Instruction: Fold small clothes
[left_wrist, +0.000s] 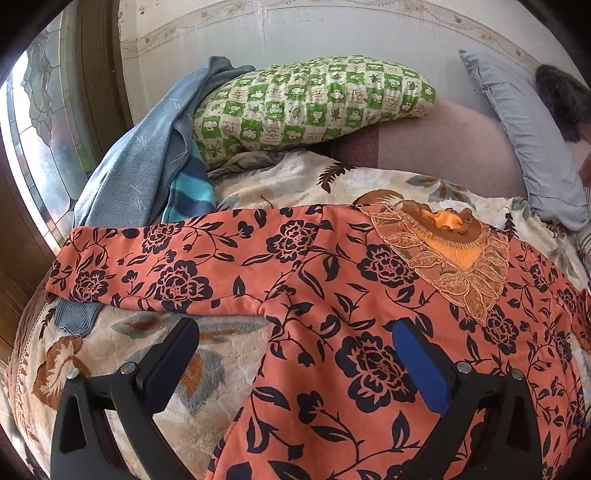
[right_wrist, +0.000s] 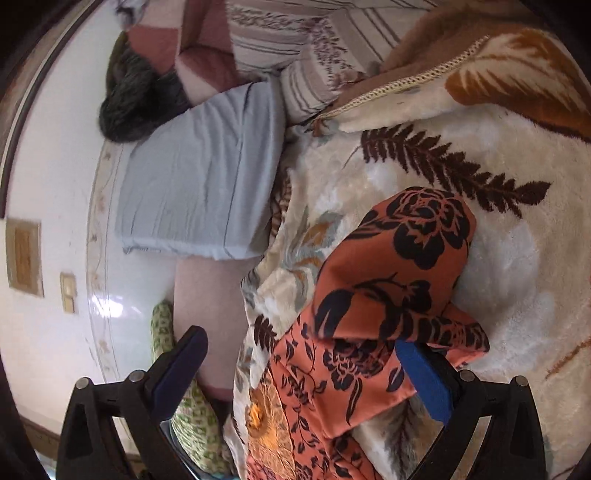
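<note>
Blouse (left_wrist: 332, 295) flat on blanket (left_wrist: 221, 369); grippers spread.

Soft daylight from the window (left_wrist: 40, 147); glare on the wall (right_wrist: 107, 302), edges fisheye-bent.

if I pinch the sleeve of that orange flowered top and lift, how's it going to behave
Probably floppy: the orange flowered top drapes over the blanket, and its sleeve already lies creased. It looks thin and light, so it would likely sag and trail.
</note>
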